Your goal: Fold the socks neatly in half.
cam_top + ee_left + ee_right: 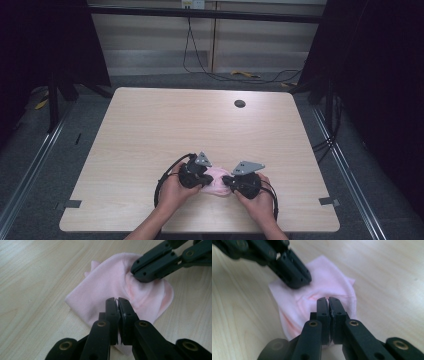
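A small folded pink cloth point(216, 182) lies near the table's front edge, between both hands. My left gripper point(207, 181) comes in from the left with its jaws shut and its tip resting on the cloth point(105, 282). In its own view, the left gripper point(116, 300) has its tip over the cloth's near side. My right gripper point(225, 181) comes in from the right, also shut. The right gripper's tip point(327, 299) sits where the cloth point(332, 275) puckers into creases. I cannot tell whether either pinches fabric. Each gripper view also shows the opposite gripper: right point(138, 275), left point(299, 282).
The light wooden table point(200, 125) stretches bare behind the hands, with a dark cable hole point(240, 103) at the back right. Black cables point(240, 75) lie on the floor beyond the far edge. Dark frames stand to either side.
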Demonstrator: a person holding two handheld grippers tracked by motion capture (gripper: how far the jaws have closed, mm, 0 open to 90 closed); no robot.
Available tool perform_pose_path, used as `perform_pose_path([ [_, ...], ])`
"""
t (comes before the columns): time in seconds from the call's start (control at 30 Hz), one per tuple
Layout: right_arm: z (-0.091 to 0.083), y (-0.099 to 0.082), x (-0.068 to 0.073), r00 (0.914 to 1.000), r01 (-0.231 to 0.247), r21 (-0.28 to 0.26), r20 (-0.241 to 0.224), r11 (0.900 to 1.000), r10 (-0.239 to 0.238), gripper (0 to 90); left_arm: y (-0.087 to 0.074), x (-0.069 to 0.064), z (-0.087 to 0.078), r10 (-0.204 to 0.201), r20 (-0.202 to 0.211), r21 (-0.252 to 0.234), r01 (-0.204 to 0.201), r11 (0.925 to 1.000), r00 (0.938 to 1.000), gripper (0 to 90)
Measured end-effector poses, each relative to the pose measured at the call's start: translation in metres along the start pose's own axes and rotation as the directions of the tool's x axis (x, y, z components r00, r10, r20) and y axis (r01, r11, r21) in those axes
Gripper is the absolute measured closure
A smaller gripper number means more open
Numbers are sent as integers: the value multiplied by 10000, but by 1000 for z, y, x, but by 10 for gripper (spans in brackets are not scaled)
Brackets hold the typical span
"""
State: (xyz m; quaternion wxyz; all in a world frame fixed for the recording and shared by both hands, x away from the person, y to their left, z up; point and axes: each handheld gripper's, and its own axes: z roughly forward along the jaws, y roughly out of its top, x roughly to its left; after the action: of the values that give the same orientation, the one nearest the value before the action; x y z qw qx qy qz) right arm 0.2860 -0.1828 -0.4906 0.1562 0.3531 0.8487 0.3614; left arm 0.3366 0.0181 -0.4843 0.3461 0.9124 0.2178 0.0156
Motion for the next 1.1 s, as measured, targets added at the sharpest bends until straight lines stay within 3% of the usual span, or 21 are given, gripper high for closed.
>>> perform_pose_path([
  [0.03,0,-2,0,10000,-3,10,-50,10000,3,881,0,1,-1,238,-22,145,-238,9996,9997,874],
  [0.13,-2,-6,-2,9999,-29,-54,-111,10000,28,882,0,1,-1,182,-12,106,-182,9998,9998,880],
  [0.2,-3,-9,-3,9997,-195,-176,-168,9997,192,881,0,1,-1,-149,25,-165,149,9998,9999,857],
  [0.27,-2,-8,-4,9996,-184,-181,-204,9997,180,880,3,3,-4,-209,-80,-443,205,9988,9997,857],
  [0.37,-2,-7,-4,9997,-169,-129,-198,9998,166,881,10,10,-5,-307,113,-839,315,9960,9995,863],
  [0.4,-2,-7,-4,9996,-173,-135,-210,9998,170,880,11,14,-4,-273,-39,-892,269,9957,9996,863],
  [0.43,-1,-7,-4,9997,-150,-167,-203,9997,147,880,12,17,-2,-206,-235,-607,192,9980,9995,863],
  [0.5,-1,-8,-5,9998,-114,-202,-192,9997,110,878,11,20,4,-418,-318,-398,405,9984,9986,877],
  [0.53,-1,-8,-5,9997,-148,-227,-194,9996,144,878,10,21,5,-281,-353,-219,273,9994,9990,887],
  [0.63,1,-8,-7,9993,-307,-327,-214,9990,300,867,9,20,3,-283,-510,-267,270,9993,9983,888],
  [0.77,0,-5,-9,9982,-486,-593,-384,9971,464,760,9,20,-6,-432,-600,-544,399,9977,9973,748],
  [0.97,-3,-2,-10,9980,-515,-687,-405,9963,488,623,5,27,-17,-592,-692,-718,542,9959,9958,633],
  [1.1,-4,1,-11,9970,-611,-760,-517,9952,573,467,0,31,-22,-708,-748,-951,635,9934,9947,441],
])
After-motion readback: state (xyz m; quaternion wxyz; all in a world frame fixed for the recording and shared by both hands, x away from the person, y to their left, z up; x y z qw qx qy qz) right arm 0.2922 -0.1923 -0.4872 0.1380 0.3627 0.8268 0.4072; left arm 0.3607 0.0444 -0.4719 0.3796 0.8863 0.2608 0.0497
